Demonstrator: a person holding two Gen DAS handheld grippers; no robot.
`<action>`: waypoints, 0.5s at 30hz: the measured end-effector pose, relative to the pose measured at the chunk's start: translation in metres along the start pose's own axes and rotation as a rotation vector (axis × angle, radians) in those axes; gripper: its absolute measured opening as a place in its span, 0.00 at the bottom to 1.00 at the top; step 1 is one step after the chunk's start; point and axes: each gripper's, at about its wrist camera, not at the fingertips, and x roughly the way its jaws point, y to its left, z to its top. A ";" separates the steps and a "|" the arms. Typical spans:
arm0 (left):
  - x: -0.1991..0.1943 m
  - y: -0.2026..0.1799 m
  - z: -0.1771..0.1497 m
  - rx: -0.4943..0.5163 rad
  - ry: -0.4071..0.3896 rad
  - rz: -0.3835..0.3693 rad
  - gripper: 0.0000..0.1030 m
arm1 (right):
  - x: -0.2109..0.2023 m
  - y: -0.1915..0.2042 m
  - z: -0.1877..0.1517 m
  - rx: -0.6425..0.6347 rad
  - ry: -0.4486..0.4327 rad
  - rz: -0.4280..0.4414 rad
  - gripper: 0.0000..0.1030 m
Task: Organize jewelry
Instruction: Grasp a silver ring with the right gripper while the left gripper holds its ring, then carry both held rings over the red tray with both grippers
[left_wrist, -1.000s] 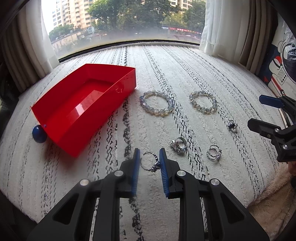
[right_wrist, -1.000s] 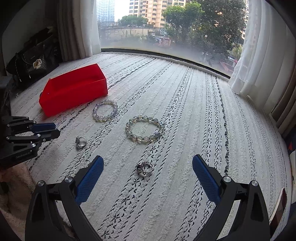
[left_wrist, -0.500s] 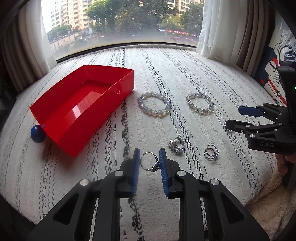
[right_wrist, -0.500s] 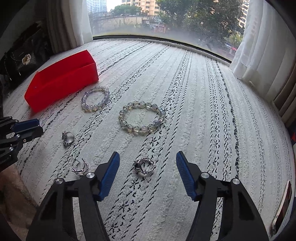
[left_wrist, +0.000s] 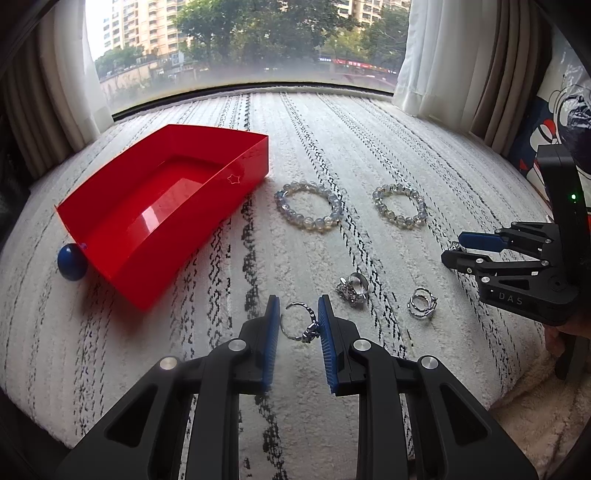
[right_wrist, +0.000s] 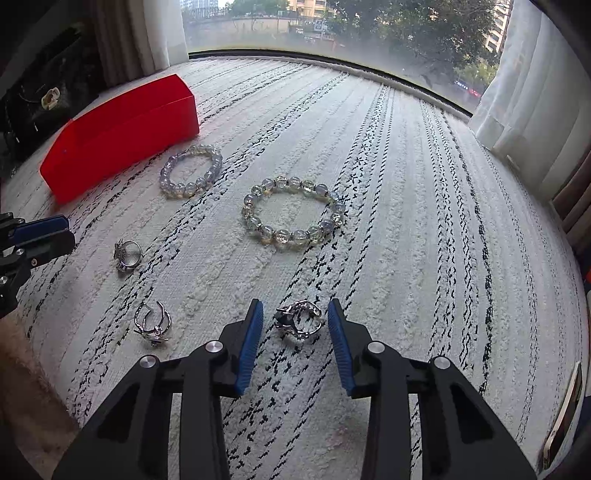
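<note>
My left gripper (left_wrist: 296, 325) is shut on a thin silver ring (left_wrist: 300, 326), held between its blue pads just above the white rug. My right gripper (right_wrist: 295, 325) is half closed around a dark-stoned silver ring (right_wrist: 300, 320) that lies on the rug; its pads stand a little apart from the ring. The open red box (left_wrist: 162, 206) sits to the left and also shows in the right wrist view (right_wrist: 122, 136). Two bead bracelets (left_wrist: 308, 211) (left_wrist: 399, 206) and two more silver rings (left_wrist: 352, 287) (left_wrist: 422, 302) lie on the rug.
A blue ball (left_wrist: 72, 262) rests against the red box's left corner. The rug (left_wrist: 332, 147) runs back to a window with curtains (left_wrist: 436, 55) at both sides. A black bag (right_wrist: 40, 96) sits at far left.
My right gripper has moved in over the dark-stoned ring and narrowed its jaws from wide open to close around it. My left gripper still holds its ring in place.
</note>
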 end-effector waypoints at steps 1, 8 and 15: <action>0.000 0.000 0.000 0.000 0.001 0.000 0.20 | 0.000 0.000 0.000 0.002 0.000 0.005 0.32; 0.001 -0.001 -0.001 0.003 0.000 -0.002 0.20 | -0.001 0.002 -0.002 0.009 -0.001 0.030 0.25; 0.000 -0.001 0.000 0.001 0.001 0.000 0.20 | -0.009 -0.001 -0.001 0.034 -0.022 0.063 0.25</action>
